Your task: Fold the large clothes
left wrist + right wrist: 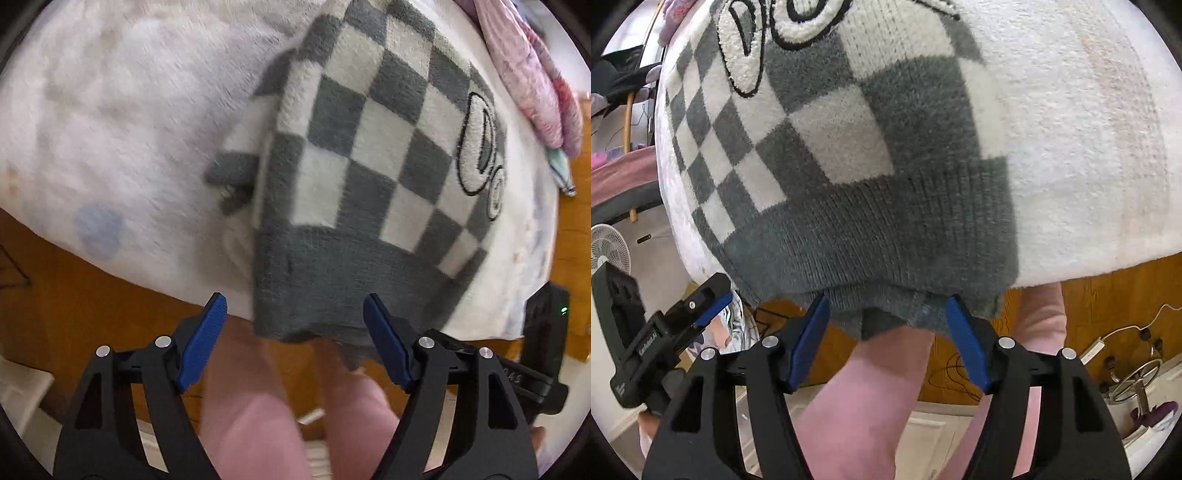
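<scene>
Bright, even daylight, no hard shadows or glare. Left wrist view motion-blurred across the checkered sweater [369, 155]; right wrist view sharper. Heavy fisheye bending, black vignette corners.

left wrist view: steeply downward, close over the near edge of the white blanket [110, 122]. right wrist view: angled down, closer still. both share the checked sweater's [369, 147] grey hem [886, 236], draped over that edge
</scene>
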Motion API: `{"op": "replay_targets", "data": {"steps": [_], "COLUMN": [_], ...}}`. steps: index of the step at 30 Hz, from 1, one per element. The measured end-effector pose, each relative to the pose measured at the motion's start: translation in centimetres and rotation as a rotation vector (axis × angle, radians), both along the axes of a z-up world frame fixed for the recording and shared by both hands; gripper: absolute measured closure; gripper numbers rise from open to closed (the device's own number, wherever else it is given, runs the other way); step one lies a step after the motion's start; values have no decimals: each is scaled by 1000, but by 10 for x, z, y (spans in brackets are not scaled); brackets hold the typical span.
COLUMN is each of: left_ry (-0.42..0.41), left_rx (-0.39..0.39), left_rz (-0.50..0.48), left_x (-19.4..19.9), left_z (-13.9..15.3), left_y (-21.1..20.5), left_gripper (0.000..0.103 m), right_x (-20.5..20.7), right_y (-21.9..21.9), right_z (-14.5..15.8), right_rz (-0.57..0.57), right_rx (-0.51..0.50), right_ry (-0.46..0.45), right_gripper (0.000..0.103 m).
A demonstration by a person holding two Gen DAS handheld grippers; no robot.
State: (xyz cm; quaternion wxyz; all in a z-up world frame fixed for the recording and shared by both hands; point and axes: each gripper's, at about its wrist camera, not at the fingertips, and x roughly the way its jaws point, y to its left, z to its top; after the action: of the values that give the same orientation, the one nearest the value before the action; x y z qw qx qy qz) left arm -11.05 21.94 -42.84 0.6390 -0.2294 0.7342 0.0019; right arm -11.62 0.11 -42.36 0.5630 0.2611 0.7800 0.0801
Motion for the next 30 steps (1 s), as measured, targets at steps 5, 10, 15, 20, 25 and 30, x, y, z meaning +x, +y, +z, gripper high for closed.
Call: {"op": "replay_targets", "data": {"steps": [5, 10, 15, 20, 25, 30], "left_ry": [47, 48, 82, 30, 74, 89], "left_rx": [-56, -52, 33, 115, 146, 315], "left_rz": [45, 8, -14, -123, -81, -233], "left_x": [-3, -2, 5, 14, 13, 19], "left_z": [-20, -21, -9, 14, -11, -47], "left_y": [2, -4, 8, 12, 25, 6], "left_gripper": [85, 93, 93, 93, 93, 88], "right_x": [2, 1, 8, 11, 9, 2], "right_y": [-20, -35, -43, -39, -25, -15], "right_z": [-1, 1, 7, 7, 2, -3], "right_rz": [-71, -115, -144, -117, -100, -56], "right_rx": [-20, -45, -43, -45, -40, -62], "right_ry": [44, 63, 50, 36, 49, 68], "right_gripper": [38, 37, 37, 37, 37, 37]}}
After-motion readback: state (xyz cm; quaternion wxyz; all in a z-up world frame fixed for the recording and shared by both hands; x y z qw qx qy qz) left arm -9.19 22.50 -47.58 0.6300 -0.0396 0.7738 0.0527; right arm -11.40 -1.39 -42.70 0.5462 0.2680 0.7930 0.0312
